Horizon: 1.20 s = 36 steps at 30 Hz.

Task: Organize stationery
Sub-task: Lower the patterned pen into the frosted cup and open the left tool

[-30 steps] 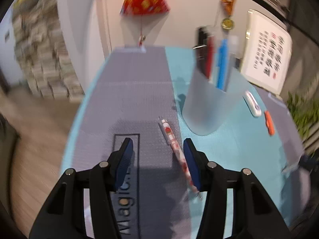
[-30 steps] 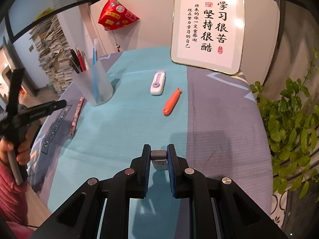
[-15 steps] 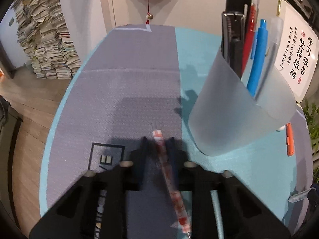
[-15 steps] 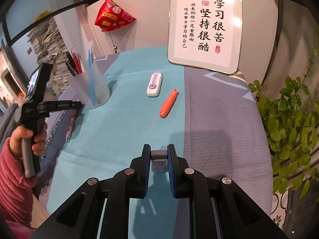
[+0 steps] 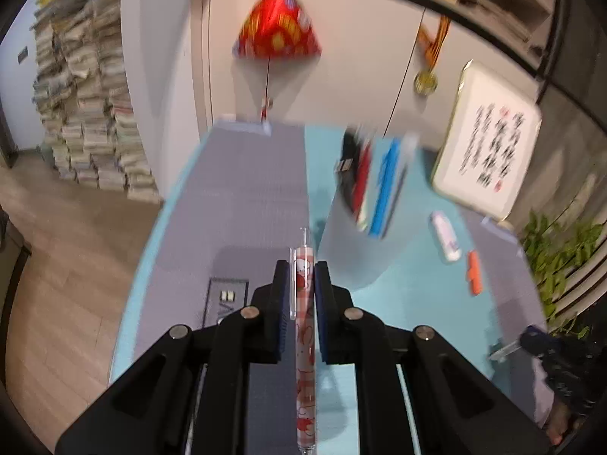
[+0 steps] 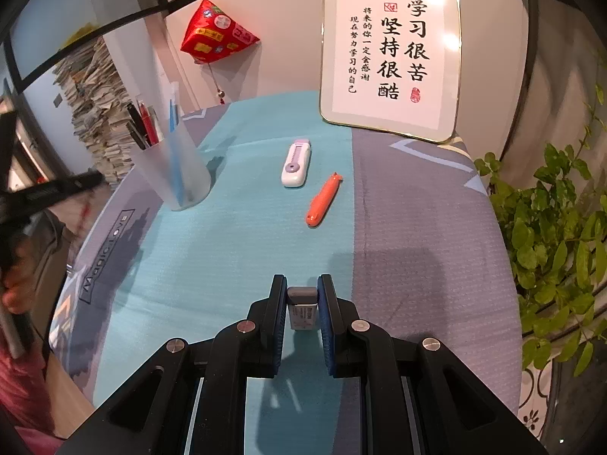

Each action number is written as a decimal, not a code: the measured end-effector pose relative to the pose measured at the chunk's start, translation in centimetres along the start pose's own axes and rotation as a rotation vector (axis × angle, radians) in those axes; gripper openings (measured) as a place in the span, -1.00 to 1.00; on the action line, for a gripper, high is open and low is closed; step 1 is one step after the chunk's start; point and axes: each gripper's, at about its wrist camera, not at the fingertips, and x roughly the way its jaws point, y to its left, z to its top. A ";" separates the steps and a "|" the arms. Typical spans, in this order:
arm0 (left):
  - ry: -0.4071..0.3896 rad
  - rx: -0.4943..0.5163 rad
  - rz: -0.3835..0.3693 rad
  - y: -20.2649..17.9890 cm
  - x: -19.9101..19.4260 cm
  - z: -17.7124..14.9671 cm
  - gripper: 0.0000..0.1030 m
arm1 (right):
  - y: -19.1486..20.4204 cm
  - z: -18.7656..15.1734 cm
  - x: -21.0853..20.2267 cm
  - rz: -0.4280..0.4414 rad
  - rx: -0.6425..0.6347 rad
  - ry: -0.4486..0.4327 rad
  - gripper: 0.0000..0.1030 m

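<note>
Left tongs (image 5: 297,284) pinching patterned pen (image 5: 304,326) (right tongs (image 6: 301,303) gripping eraser (image 6: 302,308)); next, tipping pen into cup (image 5: 356,250) just ahead.

We see a red-and-white patterned pen (image 5: 304,326) pinched lengthwise, off the cloth. A frosted pen cup (image 6: 175,168) stands upright, holding pens. A white-and-lilac utility knife (image 6: 296,163) and an orange one (image 6: 323,200) lie apart; a small grey eraser (image 6: 302,307) is clamped.

Both wrist views look steeply down across the table (image 6: 235,250); both show the pen cup (image 6: 178,174).
</note>
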 end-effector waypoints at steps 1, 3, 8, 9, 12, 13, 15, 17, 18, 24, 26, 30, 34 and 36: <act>-0.017 0.001 -0.006 -0.1 -0.4 0.3 -0.79 | 0.1 0.0 0.0 0.002 -0.001 0.000 -0.66; -0.083 0.006 -0.028 -0.7 -2.0 1.4 -0.79 | 0.2 0.0 -0.1 0.002 -0.003 -0.002 -0.67; -0.194 -0.001 -0.067 -1.9 -2.7 4.3 -0.79 | 0.3 -0.1 -0.3 0.005 -0.005 -0.006 -0.67; -0.223 -0.004 -0.053 -2.2 -2.6 4.9 -0.79 | 0.3 -0.1 -0.4 0.004 -0.006 -0.007 -0.66; -0.296 -0.010 -0.010 -3.0 -1.9 6.3 -0.79 | 0.3 -0.1 -0.7 -0.001 -0.005 -0.017 -0.67; -0.316 -0.013 -0.002 -3.1 -1.6 6.6 -0.79 | 0.3 0.0 -0.9 -0.003 -0.004 -0.023 -0.67; -0.335 -0.027 -0.008 -3.5 -0.3 7.2 -0.79 | 0.2 0.2 -1.3 -0.004 -0.003 -0.038 -0.67; -0.338 -0.053 -0.033 -3.5 0.7 7.5 -0.79 | 0.1 0.5 -1.5 -0.009 -0.006 -0.052 -0.67; -0.344 -0.063 -0.039 -3.5 1.0 7.5 -0.79 | 0.0 0.7 -1.6 -0.010 -0.005 -0.058 -0.67; -0.410 -0.070 -0.042 -4.1 1.9 7.4 -0.79 | 0.0 2.0 -1.6 0.018 0.013 -0.087 -0.67; -0.438 -0.059 -0.028 -4.3 1.9 7.3 -0.79 | 0.4 2.5 -1.3 0.023 0.010 -0.092 -0.67; -0.476 -0.052 -0.026 -4.3 2.0 7.1 -0.79 | 1.2 2.8 -0.5 0.040 -0.001 -0.081 -0.67; -0.521 -0.025 0.015 -4.3 2.3 6.2 -0.79 | 1.4 2.8 -0.1 0.040 -0.009 -0.066 -0.67; -0.552 -0.024 0.032 -4.2 2.3 5.8 -0.79 | 1.4 2.9 0.0 0.037 -0.005 -0.068 -0.67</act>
